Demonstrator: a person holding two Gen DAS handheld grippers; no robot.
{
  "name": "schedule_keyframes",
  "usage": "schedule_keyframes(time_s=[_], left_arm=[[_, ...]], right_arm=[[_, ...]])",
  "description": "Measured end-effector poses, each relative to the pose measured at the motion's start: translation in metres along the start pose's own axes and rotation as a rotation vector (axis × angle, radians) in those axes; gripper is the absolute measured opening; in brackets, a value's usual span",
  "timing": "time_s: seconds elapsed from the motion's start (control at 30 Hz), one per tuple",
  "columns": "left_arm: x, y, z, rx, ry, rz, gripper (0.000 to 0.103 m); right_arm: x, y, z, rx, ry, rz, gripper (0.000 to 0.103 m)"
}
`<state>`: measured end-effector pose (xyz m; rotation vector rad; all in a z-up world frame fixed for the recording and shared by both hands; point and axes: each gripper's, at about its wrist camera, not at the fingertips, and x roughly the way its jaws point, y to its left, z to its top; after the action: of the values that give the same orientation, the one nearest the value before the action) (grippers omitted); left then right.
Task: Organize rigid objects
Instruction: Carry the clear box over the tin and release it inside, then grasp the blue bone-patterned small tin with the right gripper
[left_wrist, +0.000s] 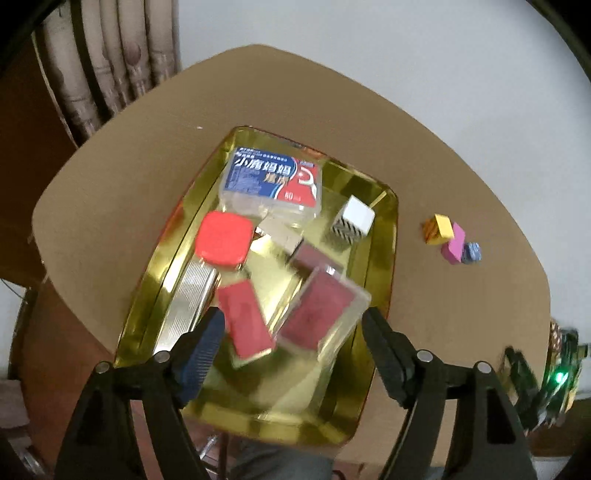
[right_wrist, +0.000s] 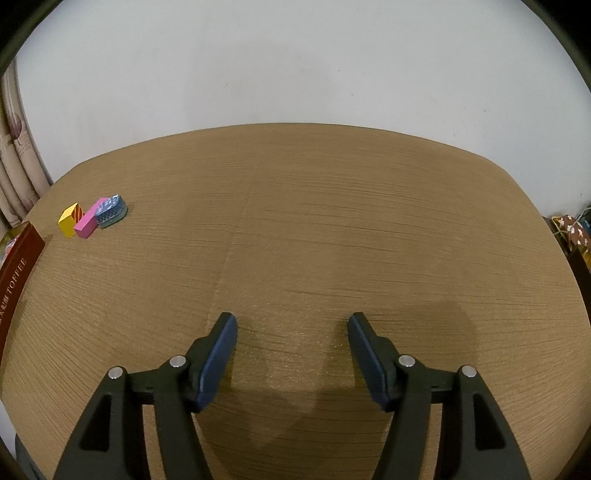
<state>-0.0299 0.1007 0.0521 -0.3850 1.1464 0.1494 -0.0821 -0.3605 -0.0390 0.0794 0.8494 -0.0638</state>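
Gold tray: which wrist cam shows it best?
Left wrist. It looks straight down into the gold tray, showing the rim and the contents, such as the floss box and red-lidded container, though slightly blurred. The right wrist view catches only a dark red outer side reading TOFFEE at its left edge, nothing inside.

My tray (left_wrist: 384, 236) is glossy, mirror-like gold metal. The clear case (left_wrist: 325, 314) and red lid (left_wrist: 223, 238) look like smooth plastic. The table (right_wrist: 332, 221) shows matt, fine-grained wood. My gripper pads (right_wrist: 218, 354) appear ribbed and matt.
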Motion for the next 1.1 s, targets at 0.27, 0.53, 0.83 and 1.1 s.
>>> schedule_keyframes(time_s=[0.27, 0.53, 0.83, 1.1], left_arm=[[-0.030, 0.005, -0.075, 0.132, -0.190, 0.072, 0.074], [-0.033, -0.008, -0.142, 0.211, -0.342, 0.140, 0.079], [-0.002, -0.008, -0.157, 0.245, -0.263, 0.114, 0.079], [0.014, -0.007, -0.159, 0.249, -0.195, 0.103, 0.080]], right_arm=[[-0.011, 0.024, 0.003, -0.076, -0.039, 0.058, 0.065], [-0.027, 0.130, 0.044, -0.326, -0.085, 0.210, 0.065], [0.029, 0.170, 0.092, -0.333, -0.031, 0.248, 0.065], [0.058, 0.196, 0.099, -0.363, -0.020, 0.229, 0.065]])
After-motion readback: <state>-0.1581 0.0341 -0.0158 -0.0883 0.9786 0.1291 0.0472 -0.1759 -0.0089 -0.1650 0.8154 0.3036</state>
